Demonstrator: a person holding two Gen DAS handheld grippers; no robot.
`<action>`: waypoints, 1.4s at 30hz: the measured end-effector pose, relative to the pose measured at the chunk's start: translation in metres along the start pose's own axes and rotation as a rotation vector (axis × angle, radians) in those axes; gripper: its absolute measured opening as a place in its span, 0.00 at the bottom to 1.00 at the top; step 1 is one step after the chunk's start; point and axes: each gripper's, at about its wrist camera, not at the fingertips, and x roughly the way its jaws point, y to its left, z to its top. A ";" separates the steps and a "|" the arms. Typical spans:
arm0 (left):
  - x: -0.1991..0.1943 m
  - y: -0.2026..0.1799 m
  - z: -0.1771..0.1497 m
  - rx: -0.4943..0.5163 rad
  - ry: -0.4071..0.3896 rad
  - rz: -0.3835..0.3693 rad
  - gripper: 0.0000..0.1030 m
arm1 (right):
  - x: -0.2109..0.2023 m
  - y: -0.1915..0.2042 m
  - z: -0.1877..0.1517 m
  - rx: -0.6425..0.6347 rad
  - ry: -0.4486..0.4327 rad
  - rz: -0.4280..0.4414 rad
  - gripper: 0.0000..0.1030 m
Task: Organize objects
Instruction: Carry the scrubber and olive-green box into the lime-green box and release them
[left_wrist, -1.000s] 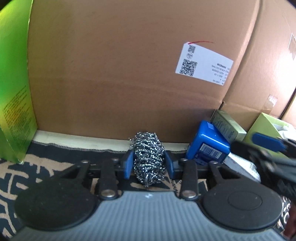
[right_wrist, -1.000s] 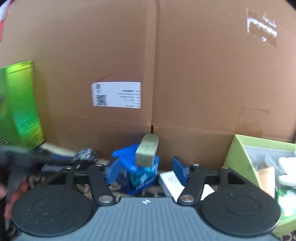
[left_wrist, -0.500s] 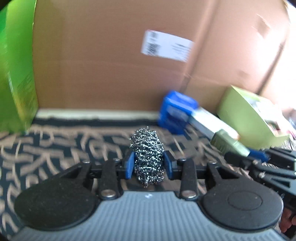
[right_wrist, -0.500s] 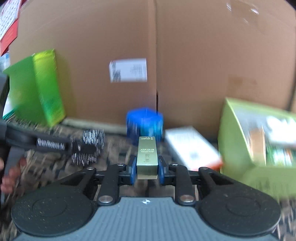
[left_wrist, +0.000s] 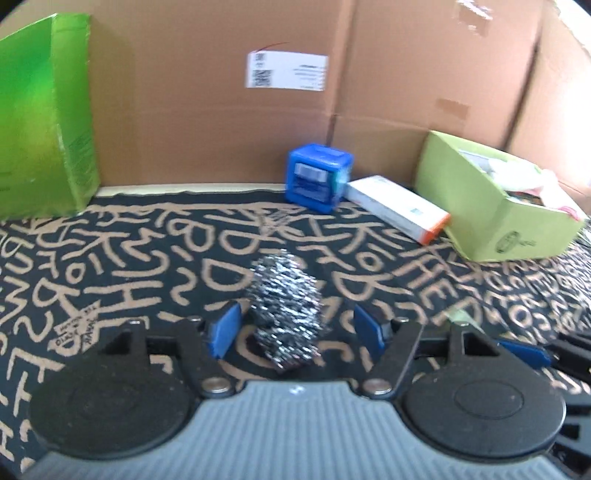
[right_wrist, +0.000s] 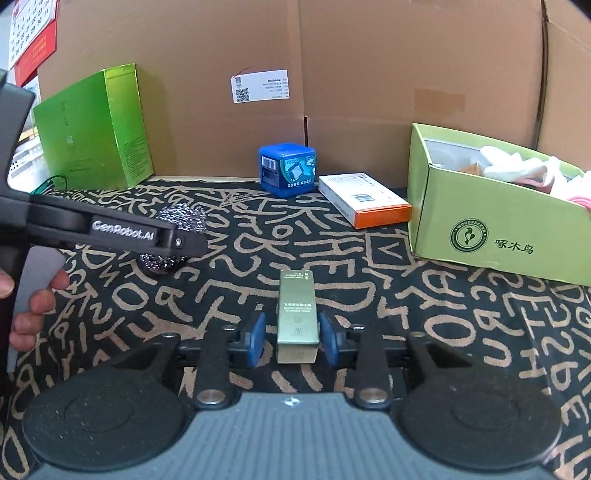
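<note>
Left wrist view, steel wool ball (left_wrist: 284, 310) lying loose between left gripper (left_wrist: 297, 334), pads just widened, not touching.

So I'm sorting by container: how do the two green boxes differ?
The bright green box is closed, glossy and standing upright on the left; the pale green box on the right is open, matte, filled with items and bears a round logo. Both sit on the patterned mat against the cardboard.

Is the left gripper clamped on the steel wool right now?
No, the left gripper has just opened; both pads stand clear of the steel wool.
</note>
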 end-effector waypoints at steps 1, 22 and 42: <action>0.002 0.001 0.001 -0.013 0.005 0.007 0.65 | 0.000 -0.001 0.000 0.008 -0.002 -0.003 0.35; -0.016 -0.047 0.040 0.084 -0.002 -0.209 0.36 | -0.018 -0.030 0.027 0.068 -0.099 0.013 0.26; 0.062 -0.226 0.126 0.261 -0.037 -0.299 0.36 | -0.038 -0.222 0.089 0.204 -0.266 -0.353 0.26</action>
